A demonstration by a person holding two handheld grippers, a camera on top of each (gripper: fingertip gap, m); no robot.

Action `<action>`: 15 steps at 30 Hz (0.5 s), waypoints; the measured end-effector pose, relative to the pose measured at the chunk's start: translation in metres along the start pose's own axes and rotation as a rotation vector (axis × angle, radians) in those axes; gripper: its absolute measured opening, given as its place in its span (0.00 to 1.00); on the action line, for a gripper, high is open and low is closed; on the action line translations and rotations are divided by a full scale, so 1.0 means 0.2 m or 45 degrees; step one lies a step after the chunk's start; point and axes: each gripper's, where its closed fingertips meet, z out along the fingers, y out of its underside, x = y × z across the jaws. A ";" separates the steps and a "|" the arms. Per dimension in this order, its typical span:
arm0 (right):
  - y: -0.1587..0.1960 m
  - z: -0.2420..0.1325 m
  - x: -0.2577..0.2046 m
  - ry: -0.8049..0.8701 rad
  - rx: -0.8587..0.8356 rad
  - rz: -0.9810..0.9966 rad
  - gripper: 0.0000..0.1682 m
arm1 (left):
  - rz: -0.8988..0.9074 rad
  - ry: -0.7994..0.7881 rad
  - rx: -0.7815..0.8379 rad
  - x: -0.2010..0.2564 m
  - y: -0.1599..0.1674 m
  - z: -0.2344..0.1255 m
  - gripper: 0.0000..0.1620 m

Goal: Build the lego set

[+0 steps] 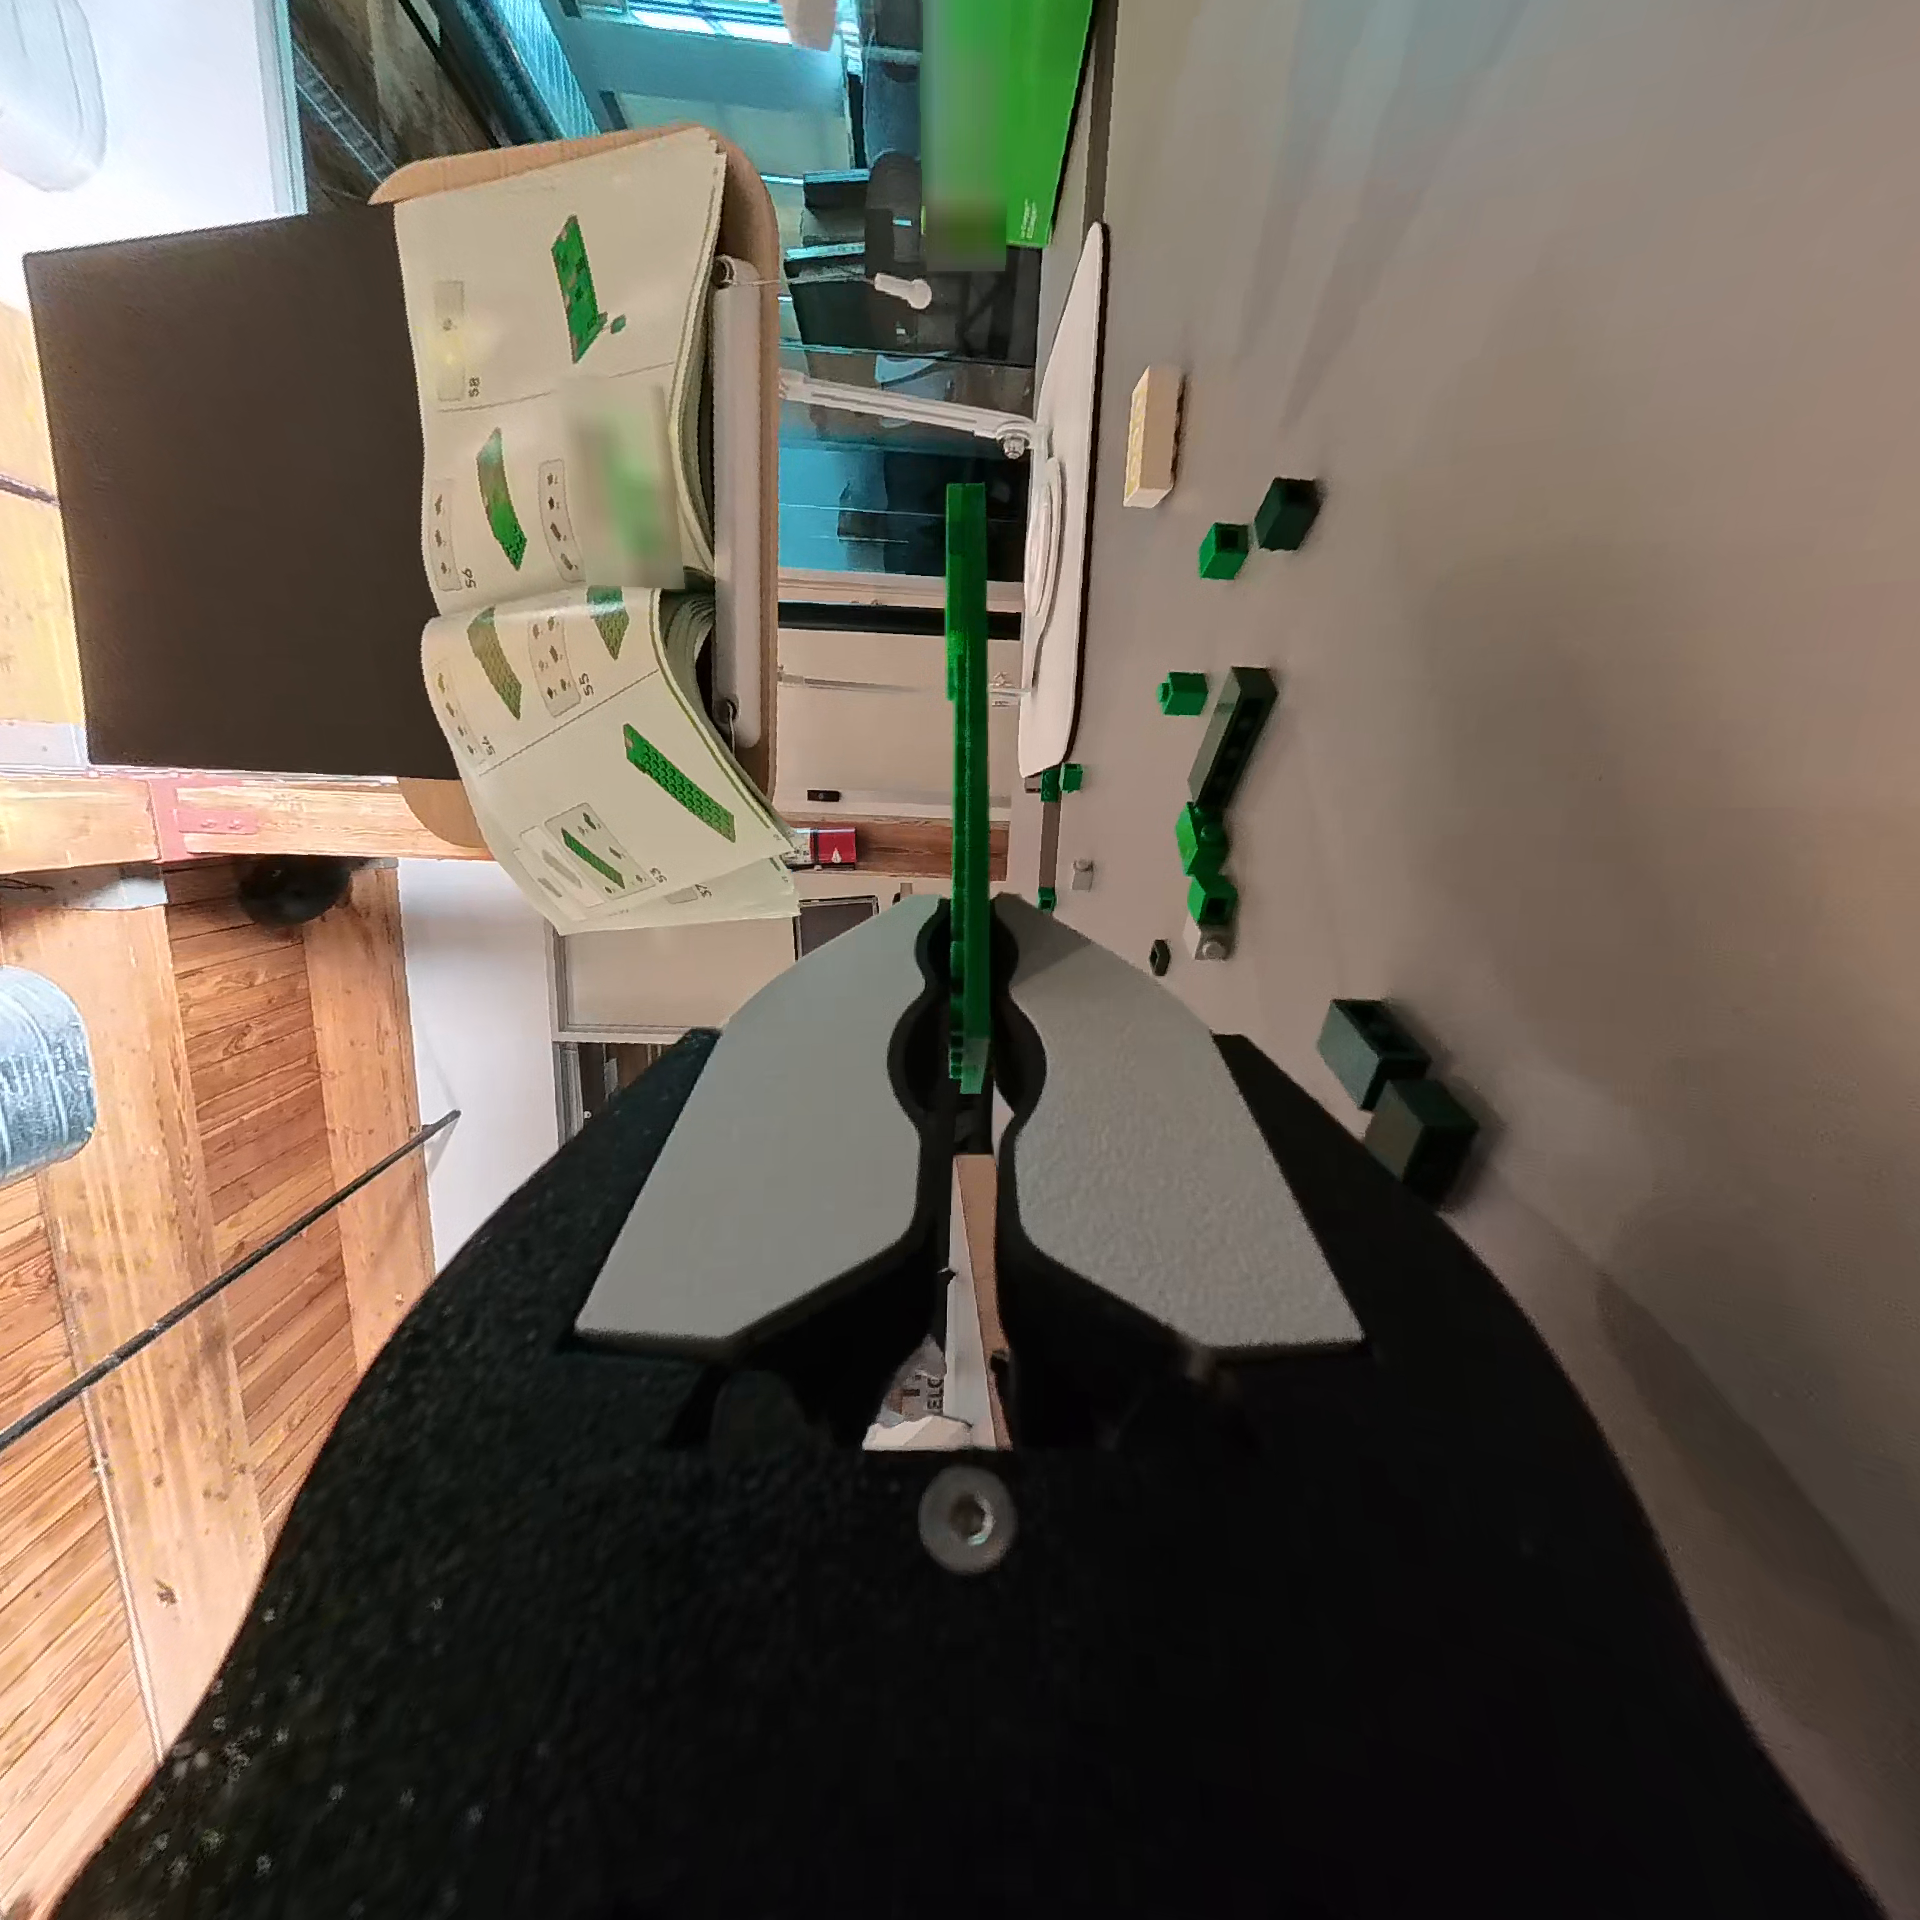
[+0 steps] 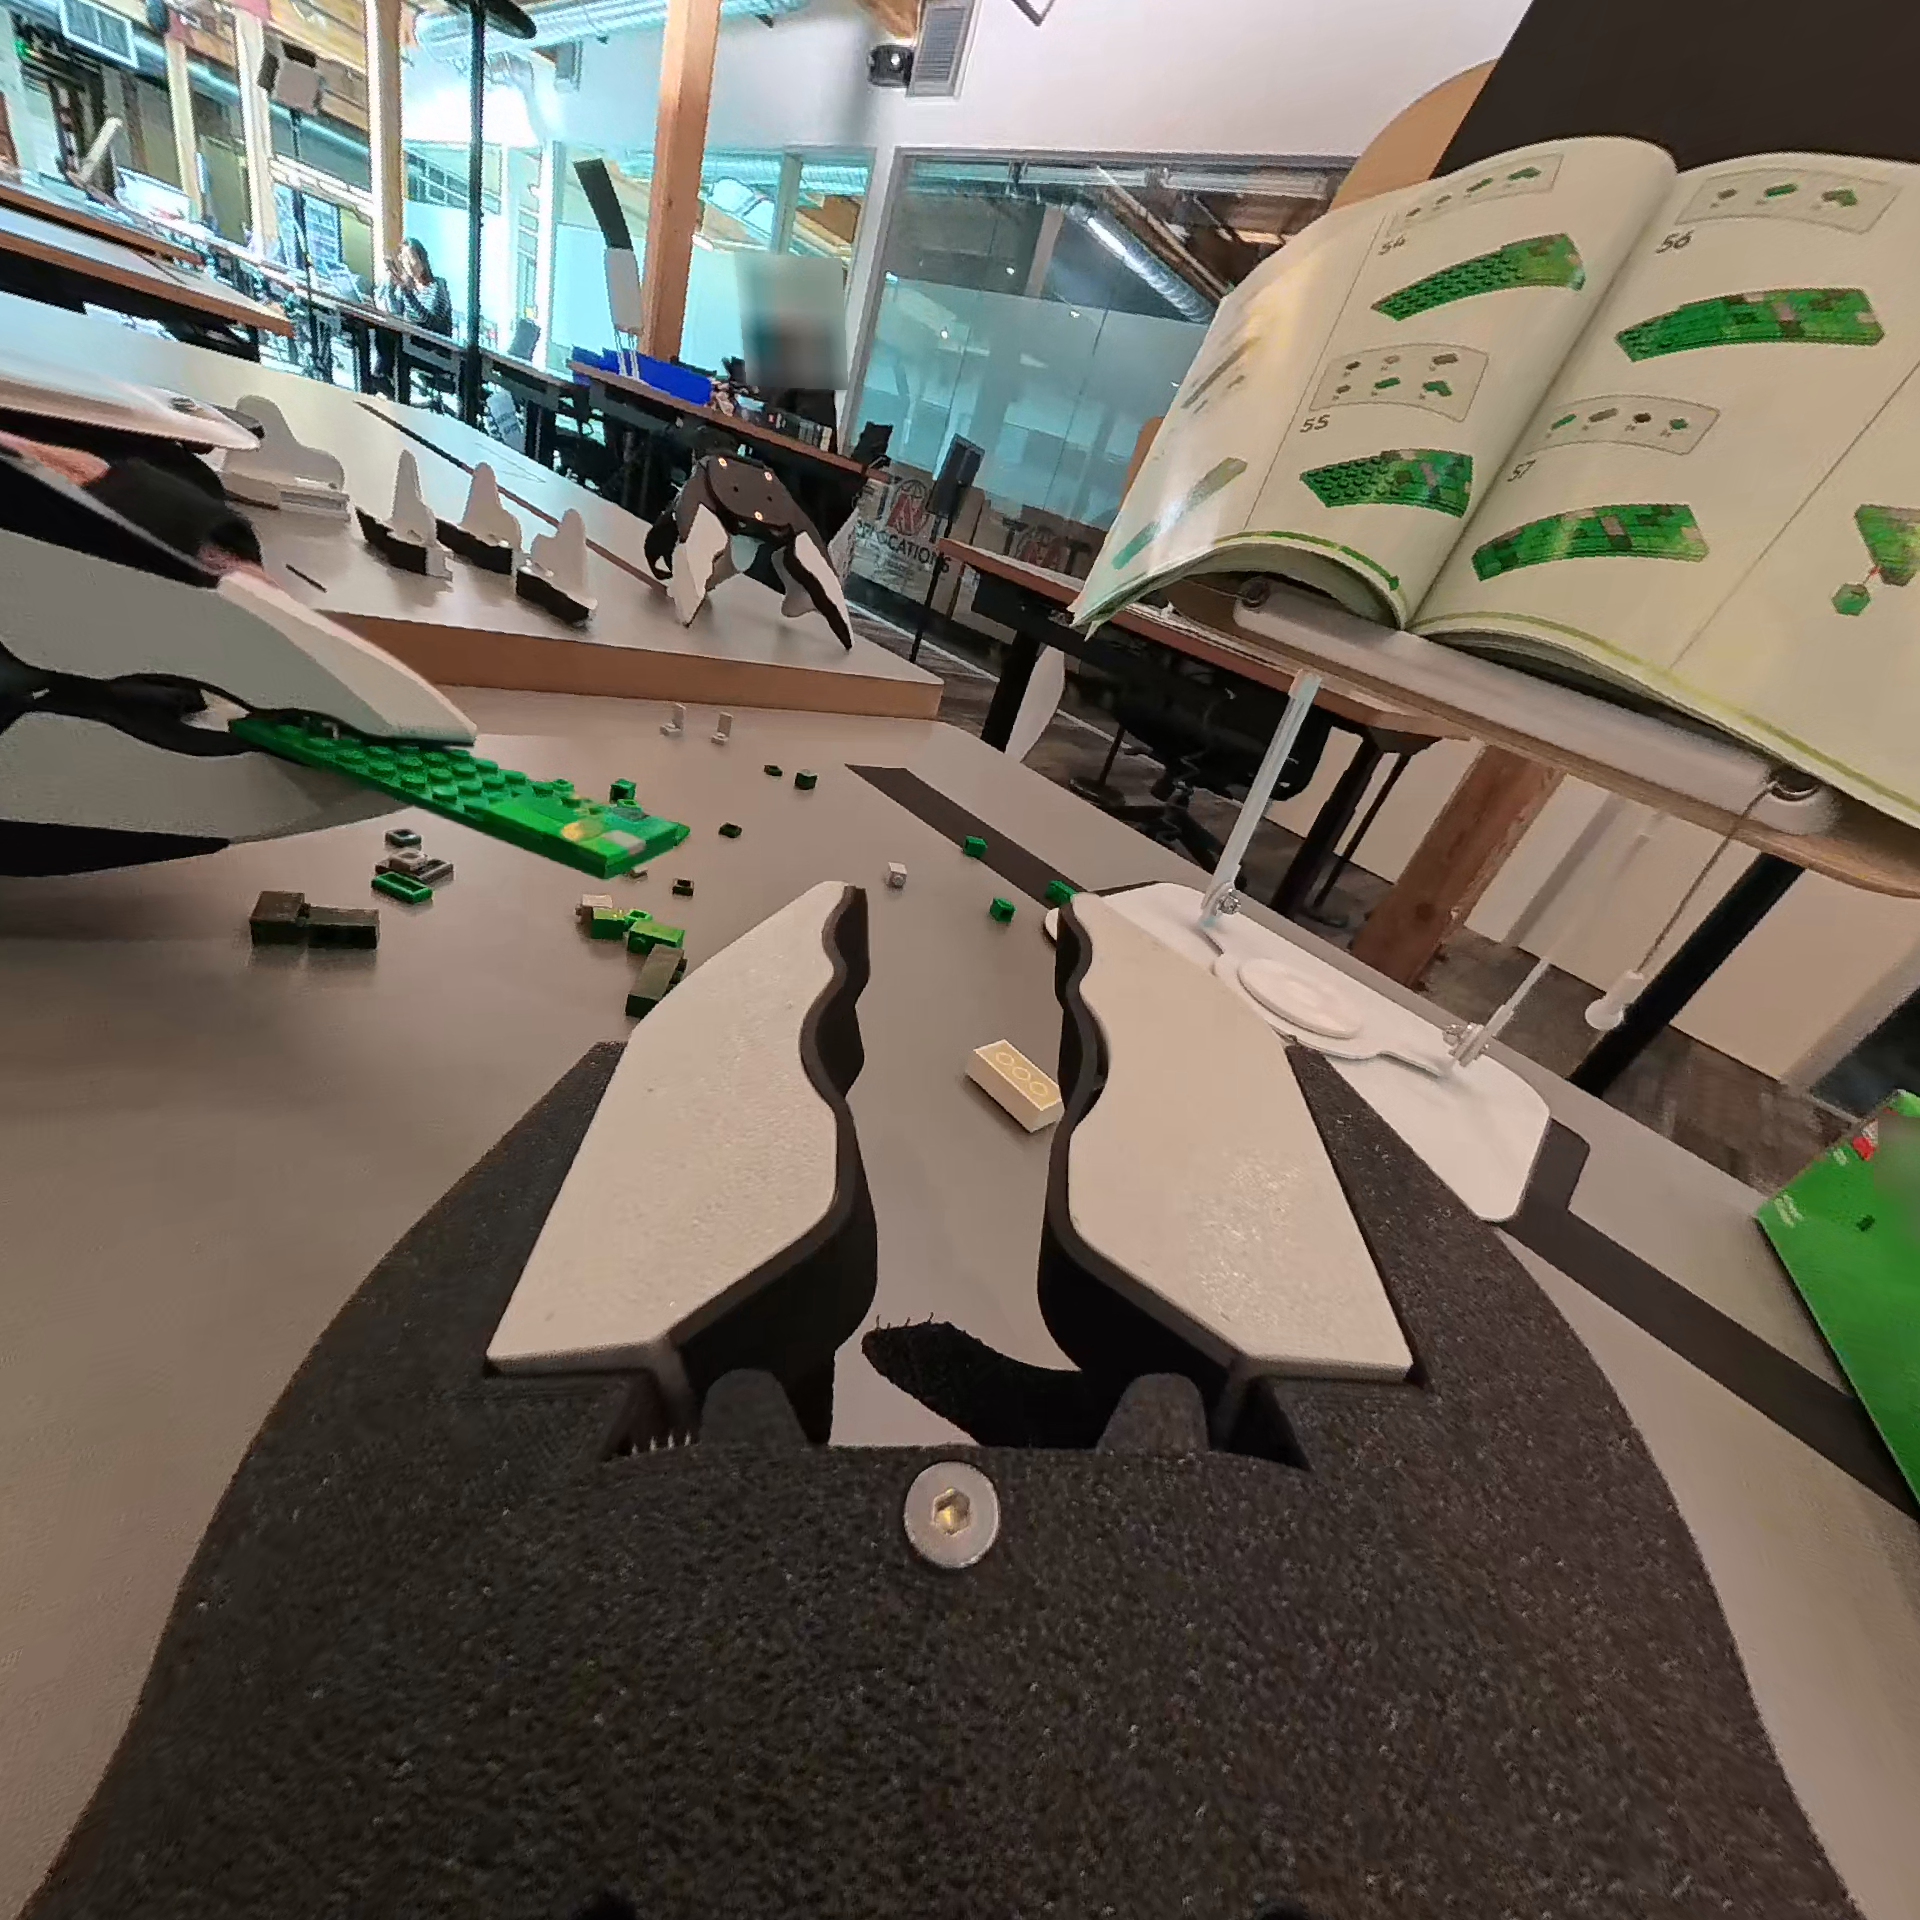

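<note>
- Grainy black housing carries the right gripper (image 2: 961,904), its grey scalloped fingers parted above a cream plastic brick (image 2: 1015,1084).
- Left gripper (image 1: 968,914) clamps a long, studded green plastic plate (image 1: 966,707), lifted off the smooth grey table (image 1: 1558,623).

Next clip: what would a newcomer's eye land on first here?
The long green plate clamped edge-on in the left gripper, held above the grey table. Next, the open instruction booklet on its stand at right, and the white brick lying between the open right gripper's fingers.
</note>
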 end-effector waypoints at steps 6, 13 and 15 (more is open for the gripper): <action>-0.01 0.00 0.00 -0.008 0.019 -0.007 0.19 | 0.007 0.026 0.020 0.02 -0.02 0.00 0.03; -0.01 0.00 -0.01 -0.012 0.031 -0.021 0.18 | 0.020 0.039 0.039 0.04 -0.03 0.00 0.03; -0.01 0.00 -0.01 -0.015 0.032 -0.024 0.18 | 0.023 0.039 0.043 0.04 -0.04 0.00 0.03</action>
